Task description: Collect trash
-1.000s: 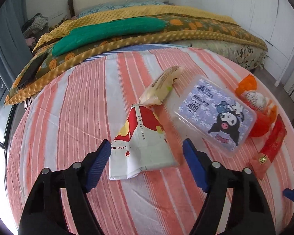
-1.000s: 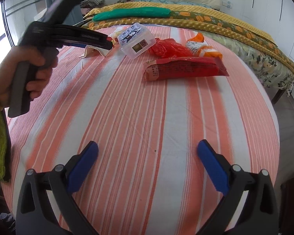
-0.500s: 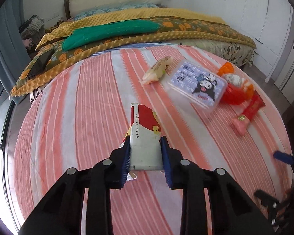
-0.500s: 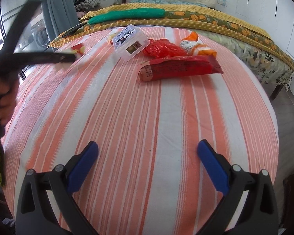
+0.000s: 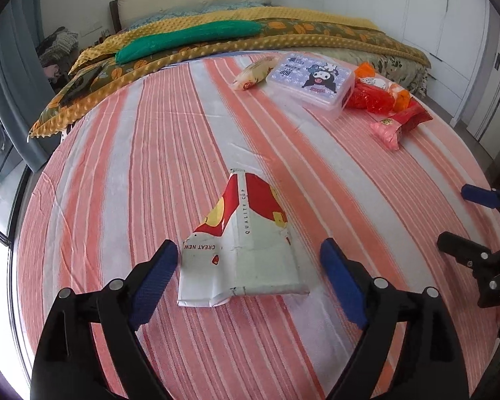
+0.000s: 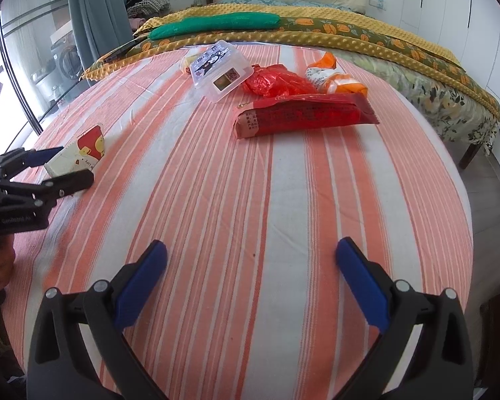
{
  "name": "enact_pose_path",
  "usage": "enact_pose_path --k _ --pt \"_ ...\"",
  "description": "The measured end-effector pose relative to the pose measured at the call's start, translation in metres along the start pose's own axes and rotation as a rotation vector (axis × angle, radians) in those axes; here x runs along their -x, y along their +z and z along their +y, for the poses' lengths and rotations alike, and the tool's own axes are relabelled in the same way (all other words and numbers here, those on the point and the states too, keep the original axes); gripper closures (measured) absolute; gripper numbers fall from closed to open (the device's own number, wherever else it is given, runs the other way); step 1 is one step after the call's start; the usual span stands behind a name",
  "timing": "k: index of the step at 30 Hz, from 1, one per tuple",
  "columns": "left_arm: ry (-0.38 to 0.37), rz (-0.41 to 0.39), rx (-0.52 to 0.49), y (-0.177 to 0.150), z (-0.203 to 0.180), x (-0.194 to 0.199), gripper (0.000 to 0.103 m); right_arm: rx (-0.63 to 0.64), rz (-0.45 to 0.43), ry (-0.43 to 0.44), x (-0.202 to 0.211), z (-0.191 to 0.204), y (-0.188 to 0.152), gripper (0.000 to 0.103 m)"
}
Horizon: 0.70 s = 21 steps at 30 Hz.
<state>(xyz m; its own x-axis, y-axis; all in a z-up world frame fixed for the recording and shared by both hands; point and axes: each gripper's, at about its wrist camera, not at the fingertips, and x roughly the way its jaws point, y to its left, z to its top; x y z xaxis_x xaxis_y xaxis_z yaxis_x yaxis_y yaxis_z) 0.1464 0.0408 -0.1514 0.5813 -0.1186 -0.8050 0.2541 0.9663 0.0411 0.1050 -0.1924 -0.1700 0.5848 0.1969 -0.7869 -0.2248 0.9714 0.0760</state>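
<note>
A flattened white and red paper cup lies on the striped tablecloth between the fingers of my left gripper, which is open around it. The cup also shows in the right wrist view, with the left gripper beside it. My right gripper is open and empty above bare cloth. Farther off lie a long red wrapper, a red plastic bag, an orange and white wrapper, a pale yellow wrapper and a clear box with a cartoon lid.
The round table carries a pink and white striped cloth. A bed with a yellow blanket and a green pillow stands behind it. A curtain and a window are at the left. White cupboards are at the right.
My left gripper was shut on the paper cup half a second ago; it has now opened and the cup lies flat on the cloth, nearer the front. The right gripper has stayed open.
</note>
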Motion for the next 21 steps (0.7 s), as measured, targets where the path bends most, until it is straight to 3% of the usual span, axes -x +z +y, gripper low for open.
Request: enact_pose_path --k 4,6,8,12,17,21 --pt "-0.013 0.007 0.035 -0.001 0.007 -0.002 0.010 -0.099 0.008 0.042 0.000 -0.010 0.008 0.006" --pt "-0.006 0.009 0.028 -0.001 0.006 -0.002 0.010 -0.174 0.014 0.073 -0.005 -0.015 0.022 0.028" --pt "-0.001 0.009 0.029 -0.001 0.005 -0.002 0.009 -0.235 0.017 0.087 -0.013 -0.017 0.040 0.036" --pt "-0.002 0.008 0.045 -0.001 0.008 -0.002 0.009 -0.348 0.005 0.089 -0.040 -0.020 0.076 0.035" --pt "0.001 0.009 0.044 -0.001 0.008 -0.003 0.009 -0.416 -0.029 0.012 -0.064 -0.020 0.109 0.033" --pt "0.000 0.010 0.044 -0.001 0.008 -0.003 0.008 -0.361 -0.021 -0.085 -0.062 -0.018 0.105 0.064"
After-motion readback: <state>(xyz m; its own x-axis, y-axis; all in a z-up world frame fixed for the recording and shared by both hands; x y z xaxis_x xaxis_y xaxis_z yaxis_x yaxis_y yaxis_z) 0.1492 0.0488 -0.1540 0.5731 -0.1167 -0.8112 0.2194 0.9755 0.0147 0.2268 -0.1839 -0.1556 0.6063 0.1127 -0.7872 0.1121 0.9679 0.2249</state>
